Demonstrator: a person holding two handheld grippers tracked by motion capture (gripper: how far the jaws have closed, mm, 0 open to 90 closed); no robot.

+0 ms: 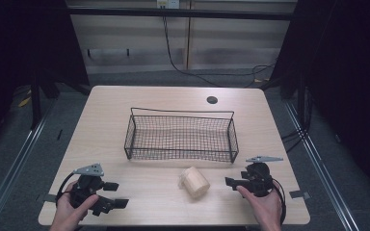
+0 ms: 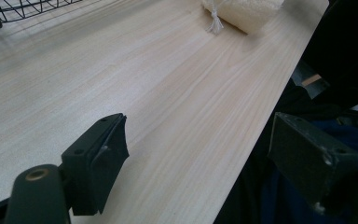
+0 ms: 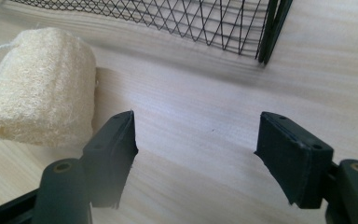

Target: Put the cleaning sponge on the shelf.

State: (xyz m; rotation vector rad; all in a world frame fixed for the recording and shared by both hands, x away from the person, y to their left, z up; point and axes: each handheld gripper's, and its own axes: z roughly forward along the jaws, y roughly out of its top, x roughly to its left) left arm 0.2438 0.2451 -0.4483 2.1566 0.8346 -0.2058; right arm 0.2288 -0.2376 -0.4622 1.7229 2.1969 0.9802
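High view: a black wire basket sits at the middle of a light wooden table, long side toward the person, nothing visible inside it. A pale loofah sponge lies on the table just in front of the basket's near wall, slightly toward its right half, apart from the wire. The left gripper rests near the table's front edge, well to the left of the basket's near-left corner, held in the left hand; its jaws stand apart with nothing between them. The right gripper sits in front of the basket's near-right corner, held in the right hand, jaws pointing toward the sponge but short of it. Left gripper view: both jaws wide apart and empty, one over the tabletop, the other past the table's front edge; the sponge shows at the top with a small white string loop, and a corner of the basket at top left. Right gripper view: jaws wide apart, gripping nothing; the sponge lies just beyond the left jaw, the basket corner farther ahead.
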